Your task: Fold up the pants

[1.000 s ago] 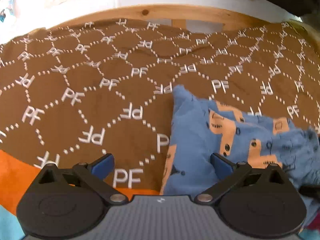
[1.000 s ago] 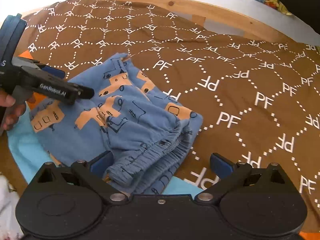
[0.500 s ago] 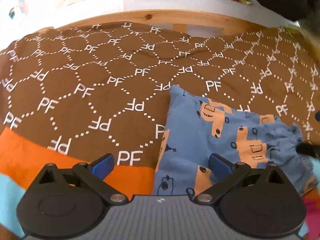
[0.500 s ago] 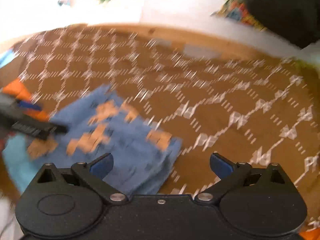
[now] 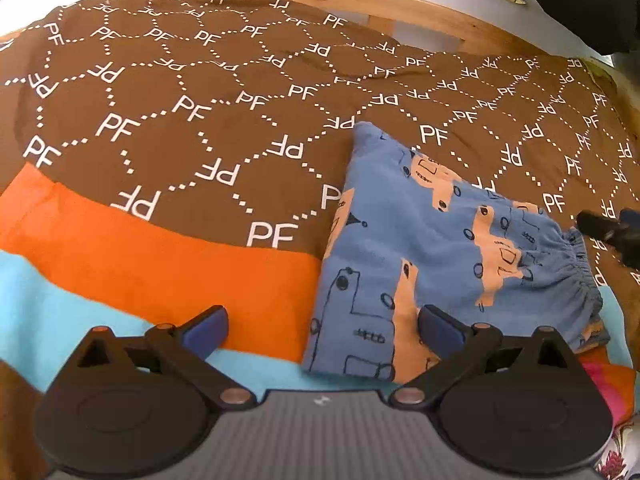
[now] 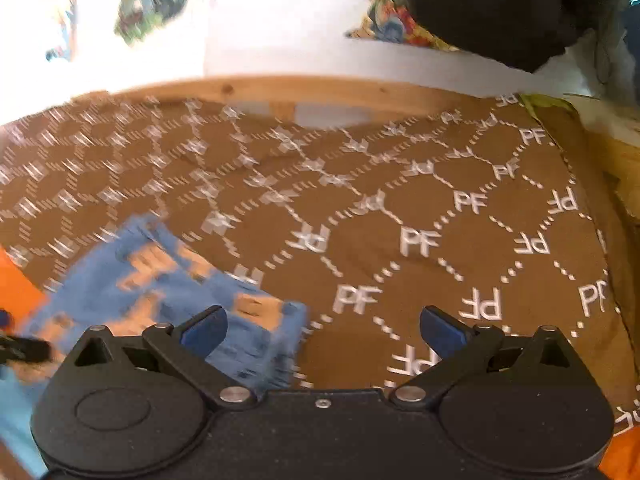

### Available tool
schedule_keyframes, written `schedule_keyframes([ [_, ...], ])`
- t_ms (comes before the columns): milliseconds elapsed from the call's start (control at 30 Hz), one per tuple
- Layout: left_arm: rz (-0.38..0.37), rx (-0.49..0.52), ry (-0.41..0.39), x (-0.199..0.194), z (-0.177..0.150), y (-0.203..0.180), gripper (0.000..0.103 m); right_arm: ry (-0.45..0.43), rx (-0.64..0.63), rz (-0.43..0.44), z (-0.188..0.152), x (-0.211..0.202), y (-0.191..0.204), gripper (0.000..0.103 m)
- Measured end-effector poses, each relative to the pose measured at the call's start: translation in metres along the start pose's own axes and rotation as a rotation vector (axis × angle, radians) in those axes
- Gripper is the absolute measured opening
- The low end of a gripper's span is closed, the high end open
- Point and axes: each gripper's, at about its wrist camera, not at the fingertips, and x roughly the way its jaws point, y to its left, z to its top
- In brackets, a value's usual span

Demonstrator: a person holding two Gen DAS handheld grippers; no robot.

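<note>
The pants [image 5: 440, 248], blue with orange vehicle prints, lie as a compact folded square near the front edge of the bed, their far corner on the brown blanket [image 5: 200, 120] and the near part over its orange and light-blue bands, the gathered waistband turned to the right. A second ago the right gripper [image 6: 323, 326] hung low over that waistband, and the left gripper [image 5: 322, 328] sat close above the cloth; both have since pulled back and up, so the whole bundle now shows in the left view. Both grippers stand with jaws wide apart and nothing between them; the left one's right fingertip only overlaps the near edge in the picture. The right view is smeared by motion, so the bundle's edge there seems tidy, though this is hard to confirm. With the cloth released and both tools retreating, the fold looks essentially done; at most a small squaring of the ruffled waistband remains.
</note>
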Motion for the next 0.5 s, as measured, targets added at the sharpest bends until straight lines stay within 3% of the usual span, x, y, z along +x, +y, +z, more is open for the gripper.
schedule_keyframes([
  [133,0.014,-0.043,0.003,-0.007,-0.004,0.002,0.103,0.046,0.052,0.098,-0.004,-0.017,0.004,0.102],
  [200,0.022,-0.064,0.008,-0.009,-0.007,0.004,0.103,0.143,-0.018,0.113,-0.013,-0.014,0.014,0.102],
  [267,0.025,-0.075,0.011,-0.011,-0.013,0.005,0.103,0.274,-0.123,0.058,-0.025,-0.002,0.028,0.102],
  [433,0.041,-0.039,0.021,-0.017,-0.021,0.003,0.103,0.270,-0.057,0.086,-0.022,-0.006,0.024,0.102],
  [500,0.017,-0.041,0.040,-0.024,-0.019,0.004,0.103,0.208,-0.038,0.097,-0.013,-0.016,0.018,0.102],
])
